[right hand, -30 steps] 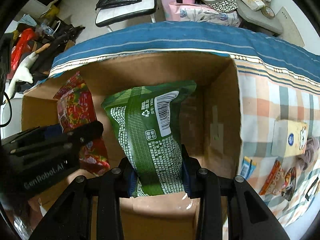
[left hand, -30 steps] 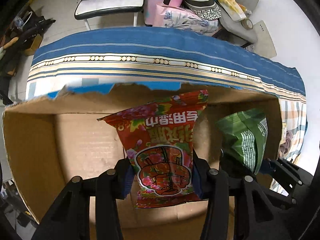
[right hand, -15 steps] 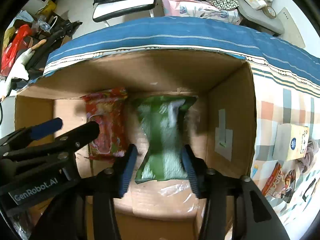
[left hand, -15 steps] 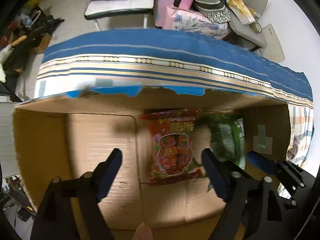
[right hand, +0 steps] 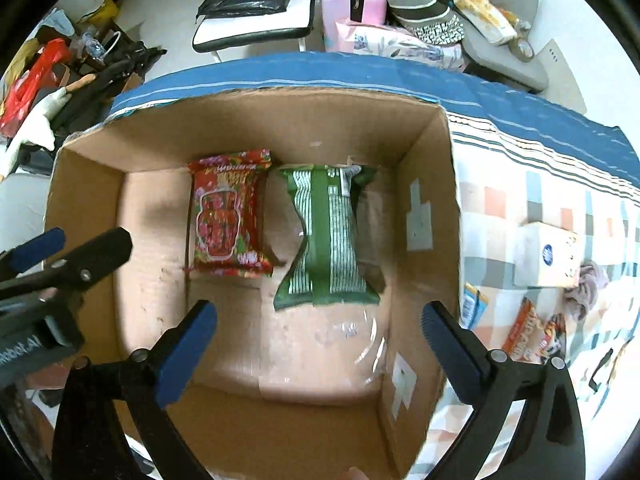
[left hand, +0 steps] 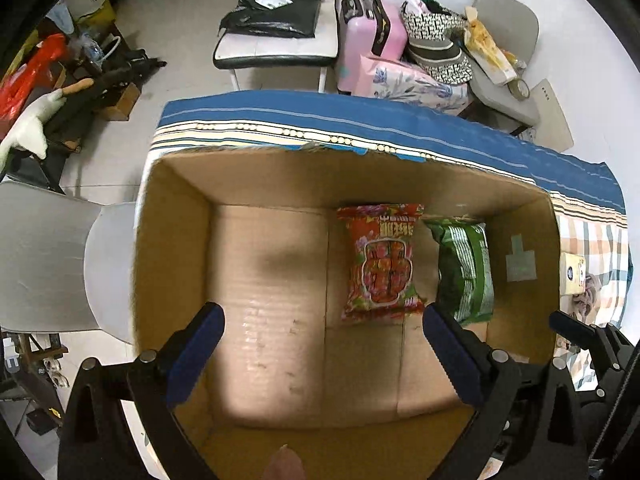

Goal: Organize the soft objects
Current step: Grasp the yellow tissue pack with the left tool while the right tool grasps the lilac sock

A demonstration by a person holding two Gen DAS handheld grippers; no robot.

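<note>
Both your grippers hang empty above the cardboard box (left hand: 176,240).
Your left gripper (left hand: 322,322) and right gripper (right hand: 318,322) have jaws spread wide, holding nothing; the red snack packet (left hand: 380,262) and green snack packet (right hand: 328,236) lie side by side on the box floor.

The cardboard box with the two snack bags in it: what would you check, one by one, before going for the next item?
1. Left gripper open and empty: ok.
2. Right gripper open and empty: ok.
3. Red snack bag lying flat on the floor of the cardboard box: ok.
4. Green snack bag lying beside the red one, inside the box: ok.
5. Bare box floor left of the red bag for more items: ok.
6. More items waiting on the checked cloth right of the box, such as the white carton and orange packets: ok; whether they are soft: cannot tell.
</note>
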